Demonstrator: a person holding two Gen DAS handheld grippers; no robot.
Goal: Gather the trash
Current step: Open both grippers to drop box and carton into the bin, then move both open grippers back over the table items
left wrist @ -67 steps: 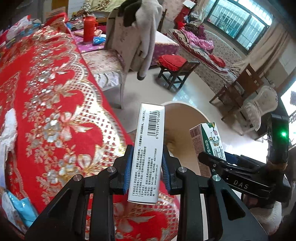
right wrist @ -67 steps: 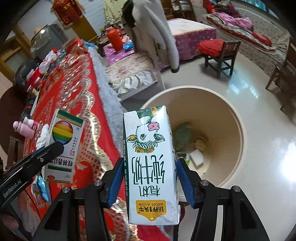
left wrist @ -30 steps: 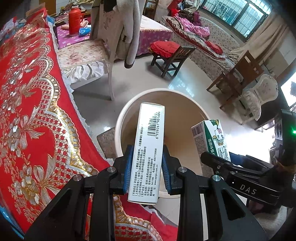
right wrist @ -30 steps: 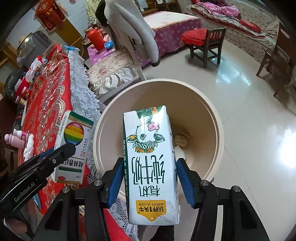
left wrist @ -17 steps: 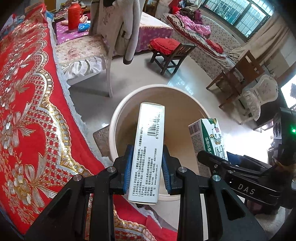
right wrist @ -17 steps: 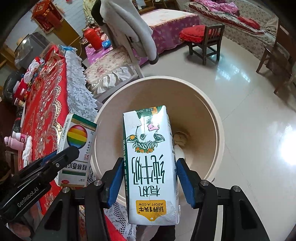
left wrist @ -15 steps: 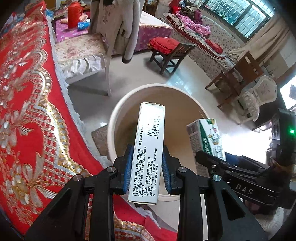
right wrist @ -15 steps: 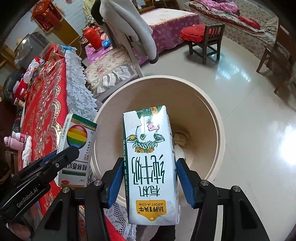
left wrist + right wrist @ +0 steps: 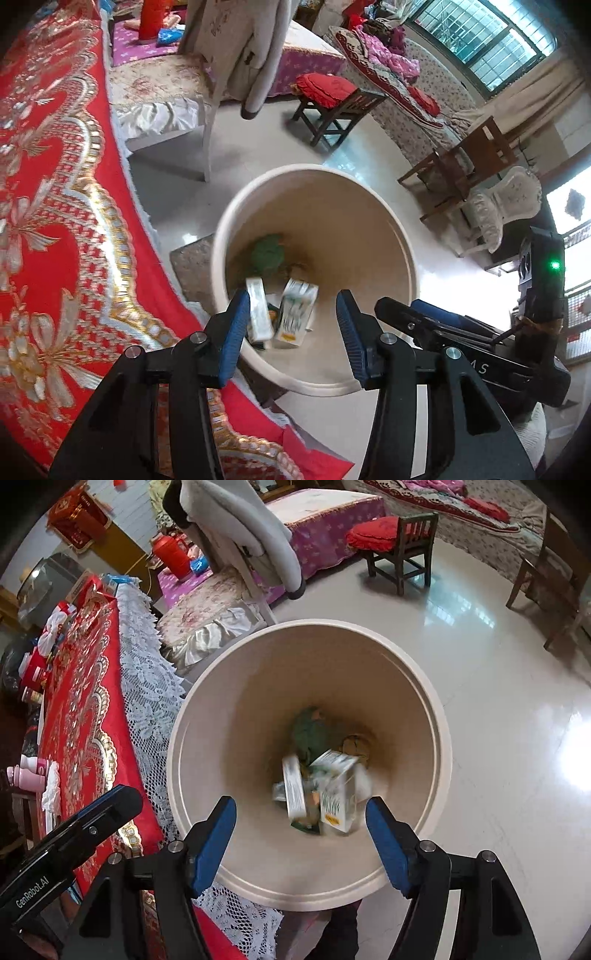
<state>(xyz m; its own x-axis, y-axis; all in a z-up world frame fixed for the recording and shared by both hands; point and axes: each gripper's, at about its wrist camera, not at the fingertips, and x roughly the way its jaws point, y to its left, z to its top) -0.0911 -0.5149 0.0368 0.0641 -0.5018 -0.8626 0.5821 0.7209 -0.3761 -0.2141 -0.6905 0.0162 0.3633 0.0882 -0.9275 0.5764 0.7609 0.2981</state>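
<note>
A round cream trash bin (image 9: 369, 192) (image 9: 439, 716) stands on the floor beside the table. Inside it, blurred by motion, are a white medicine box (image 9: 257, 313) (image 9: 294, 789) and a milk carton (image 9: 297, 311) (image 9: 338, 789), above green and other trash at the bottom. My left gripper (image 9: 290, 325) is open and empty above the bin's near rim. My right gripper (image 9: 299, 832) is open and empty over the bin's opening. The right gripper's body shows in the left wrist view (image 9: 461, 343), and the left gripper's finger in the right wrist view (image 9: 74, 834).
The table with a red and gold cloth (image 9: 48, 221) and white lace edge (image 9: 147, 686) lies to the left of the bin. A chair draped with clothes (image 9: 236, 51), a small stool with a red cushion (image 9: 332, 92) and wooden chairs (image 9: 469, 162) stand on the glossy floor.
Both grippers have opened. The medicine box has left the left gripper and the milk carton the right gripper; both are now inside the bin.
</note>
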